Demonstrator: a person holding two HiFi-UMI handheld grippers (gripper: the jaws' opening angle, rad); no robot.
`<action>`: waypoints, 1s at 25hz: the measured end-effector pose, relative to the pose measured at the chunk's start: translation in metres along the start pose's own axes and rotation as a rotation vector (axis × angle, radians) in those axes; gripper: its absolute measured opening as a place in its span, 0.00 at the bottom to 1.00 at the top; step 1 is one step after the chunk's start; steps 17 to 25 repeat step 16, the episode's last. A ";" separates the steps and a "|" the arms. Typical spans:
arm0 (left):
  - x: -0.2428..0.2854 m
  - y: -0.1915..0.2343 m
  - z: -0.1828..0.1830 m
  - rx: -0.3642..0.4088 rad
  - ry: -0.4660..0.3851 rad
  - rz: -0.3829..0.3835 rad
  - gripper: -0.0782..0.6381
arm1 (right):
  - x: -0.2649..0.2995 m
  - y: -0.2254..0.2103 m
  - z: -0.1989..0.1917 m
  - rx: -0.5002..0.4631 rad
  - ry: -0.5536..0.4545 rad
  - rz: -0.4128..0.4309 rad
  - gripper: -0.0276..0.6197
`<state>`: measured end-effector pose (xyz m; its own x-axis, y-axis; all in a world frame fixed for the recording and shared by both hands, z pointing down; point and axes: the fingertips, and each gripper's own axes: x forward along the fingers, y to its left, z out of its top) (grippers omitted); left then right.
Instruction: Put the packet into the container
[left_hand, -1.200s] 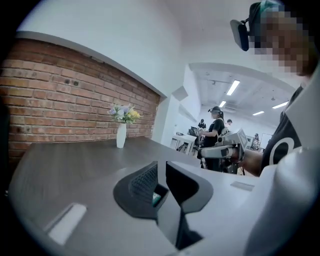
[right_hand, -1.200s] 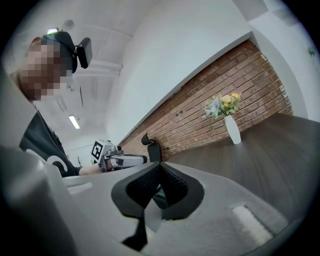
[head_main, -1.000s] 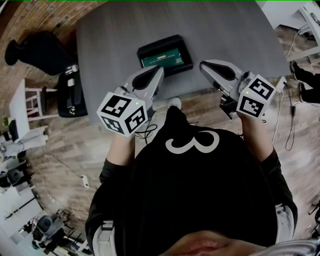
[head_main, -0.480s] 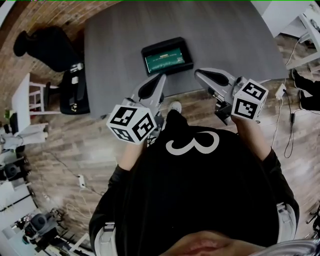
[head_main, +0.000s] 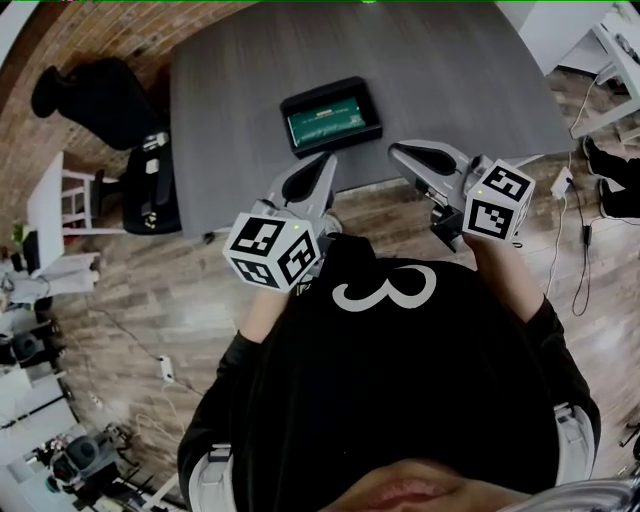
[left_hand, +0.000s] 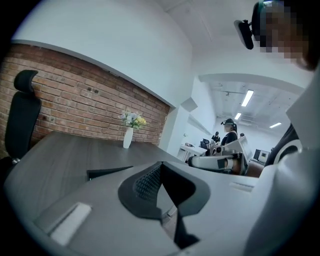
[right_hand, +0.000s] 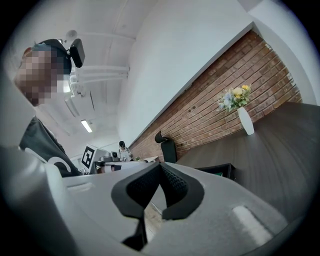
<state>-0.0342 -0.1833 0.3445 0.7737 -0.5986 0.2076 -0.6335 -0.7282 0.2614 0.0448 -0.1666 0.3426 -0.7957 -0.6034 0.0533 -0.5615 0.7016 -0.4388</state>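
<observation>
A green packet (head_main: 325, 119) lies flat inside the black container (head_main: 296, 102), which stands on the grey table (head_main: 450, 70) near its front edge. My left gripper (head_main: 327, 159) hovers at that edge just short of the container, shut with nothing in it. The right gripper (head_main: 394, 149) hangs beside it to the right, also shut and empty. In the left gripper view the pads (left_hand: 148, 181) meet at the tip and the container (left_hand: 107, 171) shows as a low dark rim beyond. In the right gripper view the container (right_hand: 220, 171) peeks over the closed jaws.
A white vase of flowers (right_hand: 246, 120) stands at the table's far end by the brick wall. A black office chair (head_main: 95, 100) sits off the left side. Cables (head_main: 580, 240) trail over the wooden floor on the right. A person (left_hand: 229, 131) stands in the far room.
My left gripper has drawn back toward my body and a little to the right. The right gripper shifted slightly left. The packet and container stayed put.
</observation>
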 end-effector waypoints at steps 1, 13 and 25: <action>0.002 -0.002 0.000 0.008 0.001 -0.004 0.13 | -0.002 -0.002 -0.001 0.000 0.003 -0.004 0.05; 0.015 -0.008 -0.004 -0.016 0.010 -0.022 0.13 | -0.012 -0.012 -0.010 0.023 0.025 -0.025 0.05; 0.017 -0.013 -0.006 -0.011 0.015 -0.029 0.13 | -0.015 -0.010 -0.009 0.018 0.025 -0.020 0.05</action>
